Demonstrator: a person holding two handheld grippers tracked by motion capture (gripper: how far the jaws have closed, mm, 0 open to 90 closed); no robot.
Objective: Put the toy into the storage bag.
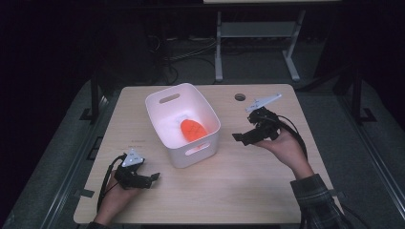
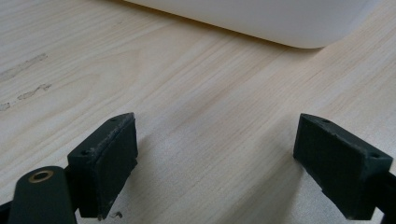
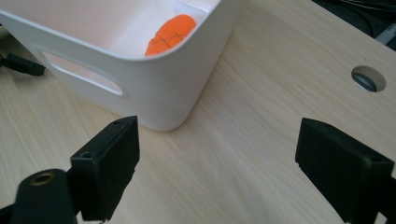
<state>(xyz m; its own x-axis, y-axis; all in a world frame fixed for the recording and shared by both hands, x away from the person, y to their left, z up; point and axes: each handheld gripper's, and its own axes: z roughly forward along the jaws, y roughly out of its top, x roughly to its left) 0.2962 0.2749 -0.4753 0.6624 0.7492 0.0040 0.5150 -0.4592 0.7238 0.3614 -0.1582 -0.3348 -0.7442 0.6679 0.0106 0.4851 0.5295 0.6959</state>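
Observation:
A white plastic bin [image 1: 206, 114] with cut-out handles stands in the middle of the wooden table [image 1: 239, 191]. An orange flat object [image 1: 192, 130] with a grid pattern lies inside it, seen over the rim in the right gripper view too [image 3: 170, 33]. My left gripper [image 1: 154, 178] rests low near the table's front left, open, with bare wood between its jaws [image 2: 215, 158]. My right gripper [image 1: 237, 137] hovers to the right of the bin, open and holding nothing [image 3: 217, 163], its jaws aimed at the bin's near corner [image 3: 163, 93].
A round cable hole [image 1: 239, 97] sits in the table's far right part. Behind the table stands a white metal frame [image 1: 218, 52] with cables on the dark floor. A white scrap [image 1: 184, 117] lies in the bin beside the orange object.

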